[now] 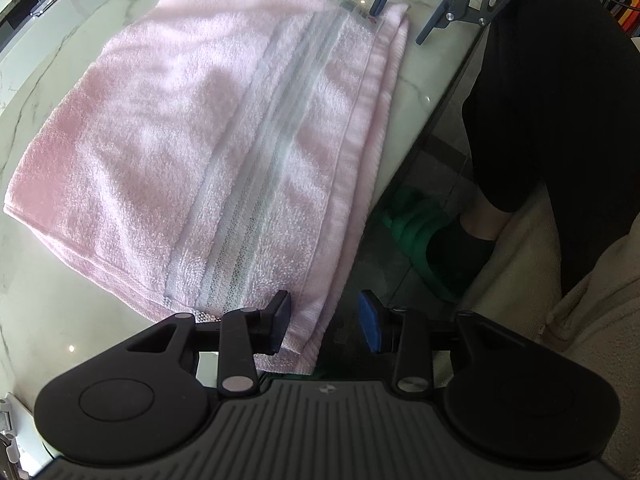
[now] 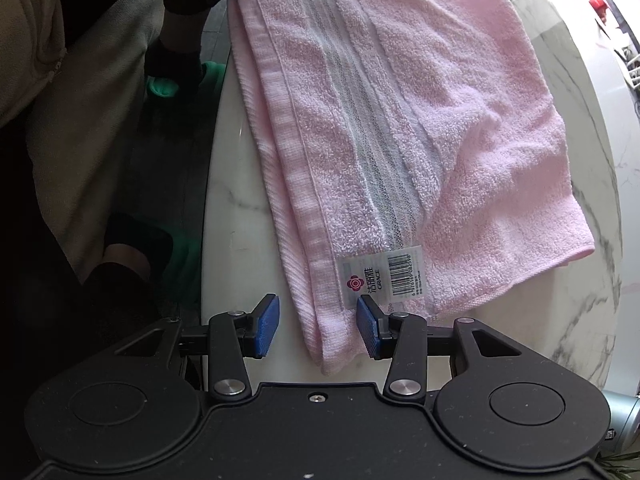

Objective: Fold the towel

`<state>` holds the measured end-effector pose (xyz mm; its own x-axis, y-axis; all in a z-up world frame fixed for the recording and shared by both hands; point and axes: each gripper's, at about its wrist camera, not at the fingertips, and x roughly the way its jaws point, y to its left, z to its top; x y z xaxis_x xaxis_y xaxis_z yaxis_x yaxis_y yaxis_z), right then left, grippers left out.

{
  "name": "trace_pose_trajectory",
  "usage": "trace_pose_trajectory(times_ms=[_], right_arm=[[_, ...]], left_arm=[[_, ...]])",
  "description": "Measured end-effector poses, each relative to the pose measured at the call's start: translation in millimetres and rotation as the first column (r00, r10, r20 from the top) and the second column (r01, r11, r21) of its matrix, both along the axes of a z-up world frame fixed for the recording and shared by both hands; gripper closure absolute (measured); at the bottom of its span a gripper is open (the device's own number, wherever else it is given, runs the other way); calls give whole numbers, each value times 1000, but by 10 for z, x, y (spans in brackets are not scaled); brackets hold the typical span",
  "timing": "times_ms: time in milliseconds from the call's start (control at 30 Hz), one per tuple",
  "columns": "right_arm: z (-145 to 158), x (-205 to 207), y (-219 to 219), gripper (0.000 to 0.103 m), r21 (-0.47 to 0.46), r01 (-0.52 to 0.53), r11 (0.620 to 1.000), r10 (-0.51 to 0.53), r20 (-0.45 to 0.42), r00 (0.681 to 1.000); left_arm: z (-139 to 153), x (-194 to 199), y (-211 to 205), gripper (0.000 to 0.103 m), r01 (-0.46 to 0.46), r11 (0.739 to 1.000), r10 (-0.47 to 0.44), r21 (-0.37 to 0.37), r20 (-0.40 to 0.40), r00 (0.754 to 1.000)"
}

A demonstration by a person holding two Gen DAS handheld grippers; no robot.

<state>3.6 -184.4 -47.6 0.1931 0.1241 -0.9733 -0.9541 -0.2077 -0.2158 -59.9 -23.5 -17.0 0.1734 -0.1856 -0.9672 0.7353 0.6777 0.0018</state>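
Left wrist view has the left gripper (image 1: 324,322) pointing almost straight down at one near corner of the pink towel (image 1: 192,152), its jaws partly apart with the doubled hem lying between them and neither pad visibly pressing on the cloth. From the right wrist view the right gripper (image 2: 318,326) stands the same way at the other near corner, jaws partly open, the towel's edge between the blue pads (image 2: 266,326) but seemingly untouched; a paper label (image 2: 378,276) with a barcode sits just beyond it. Both tools flank the same short edge, probably because the two free corners have to travel together for a square fold. The towel lies flat on the marble table (image 1: 60,320), already doubled, its layered edges stacked along the table's near rim, beside the person's legs and green slippers (image 1: 412,220). That layout suggests one fold is done and the corners are either just laid down or about to be pinched for the next.
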Motion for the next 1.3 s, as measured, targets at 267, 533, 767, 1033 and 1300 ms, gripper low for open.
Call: trace_pose_trajectory(times_ms=[267, 533, 767, 1033, 1300], right_arm=[[15, 85, 31, 61, 42, 122, 992, -120, -52, 991], [9, 120, 125, 62, 73, 245, 967, -239, -83, 967], [4, 152, 106, 79, 76, 326, 942, -314, -136, 940], [-12, 8, 82, 89, 121, 374, 920, -363, -100, 926], [6, 26, 124, 93, 113, 340, 933, -336, -54, 940]], left_arm=[[0, 202, 51, 67, -12, 999, 12, 32, 11, 1000], [0, 436, 150, 65, -18, 998, 17, 67, 17, 1000], [7, 431, 190, 71, -42, 998, 42, 52, 15, 999], [28, 270, 135, 94, -80, 995, 75, 64, 77, 994], [125, 95, 210, 95, -95, 993, 89, 63, 90, 992]])
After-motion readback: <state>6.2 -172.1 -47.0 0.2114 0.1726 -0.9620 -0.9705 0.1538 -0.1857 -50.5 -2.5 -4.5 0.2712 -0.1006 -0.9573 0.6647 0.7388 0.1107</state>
